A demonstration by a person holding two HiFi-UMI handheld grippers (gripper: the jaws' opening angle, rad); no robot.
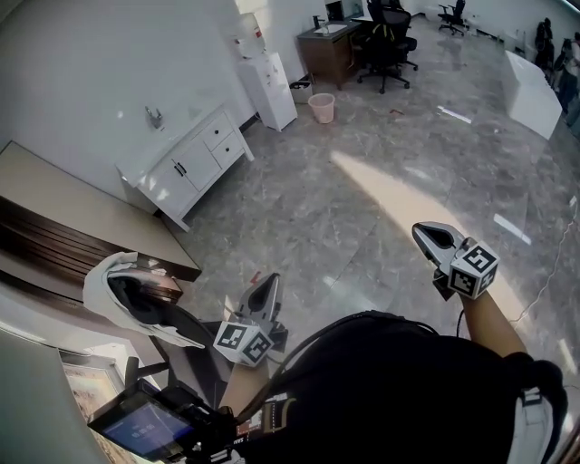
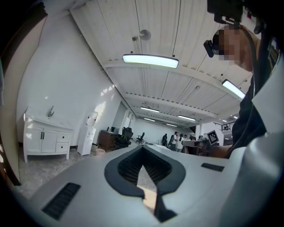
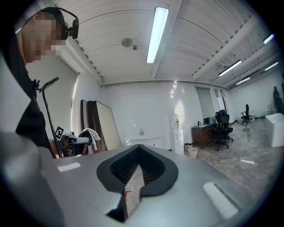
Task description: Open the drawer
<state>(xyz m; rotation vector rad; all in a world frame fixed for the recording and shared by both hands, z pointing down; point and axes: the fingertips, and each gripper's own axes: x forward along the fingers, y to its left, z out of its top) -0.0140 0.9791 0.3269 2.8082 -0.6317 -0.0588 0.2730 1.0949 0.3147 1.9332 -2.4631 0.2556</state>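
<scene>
Marble floor lies between the person and the cabinet (image 1: pixel 190 161) at the wall. Its drawer (image 1: pixel 220 132) looks light and rigid; hook its small knob. Left gripper (image 1: pixel 270 283) and right gripper (image 1: pixel 422 233) have jaws together, empty.

Person wears a blk top (image 1: pixel 390 399); R sleeve stops short, forearm bare. Thin blk cable (image 1: pixel 313 344) loops across the chest. Blk headset (image 3: pixel 67 27) on the head, w/ a blk camera block (image 2: pixel 224 12) at the front.

Left gripper (image 1: pixel 272 283): pale grey shell, spade-shaped, tapering to a point. Dark ribbed pads (image 2: pixel 128 166) sit in a blk surround, and there's a dark slot mark on each side of the shell. Marker cube (image 1: pixel 243 343) at its near end, white w/ blk square patterns.

Right gripper (image 1: pixel 422 234): same build & colours, though its slot marks look pale. Its cube (image 1: pixel 474 269) has the same blk-on-white markings.
</scene>
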